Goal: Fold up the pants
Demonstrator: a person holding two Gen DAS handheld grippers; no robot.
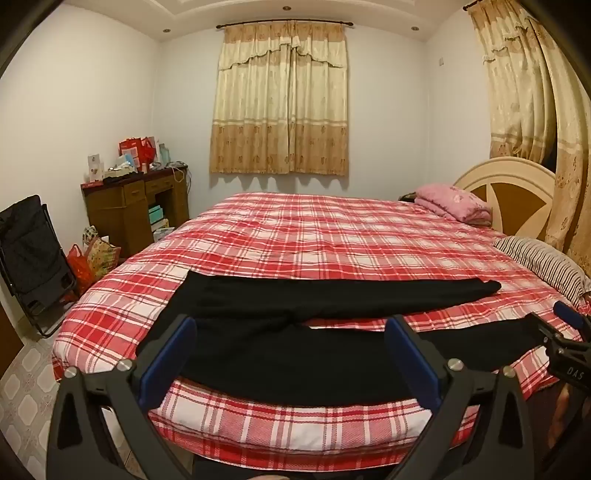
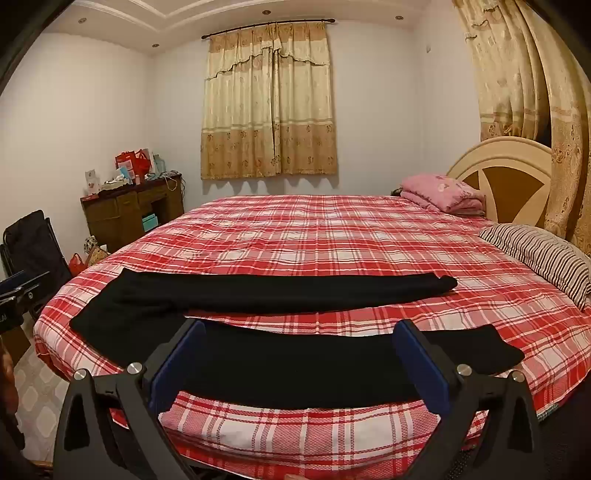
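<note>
Pants [image 1: 295, 354], black ones, lie flat on the red plaid bed [image 1: 332, 236], legs stretched across the lower middle of the frame toward the right; left gripper [image 1: 291, 328] hangs over the near leg, jaws spread wide, nothing pinched; right gripper [image 2: 299, 332] same deal, wide open; striped pillow [image 2: 539, 254] sits far right.

Warm, even light from recessed ceiling lights [image 1: 166, 29]; sharp views, strong fisheye bending, dark corners.
</note>
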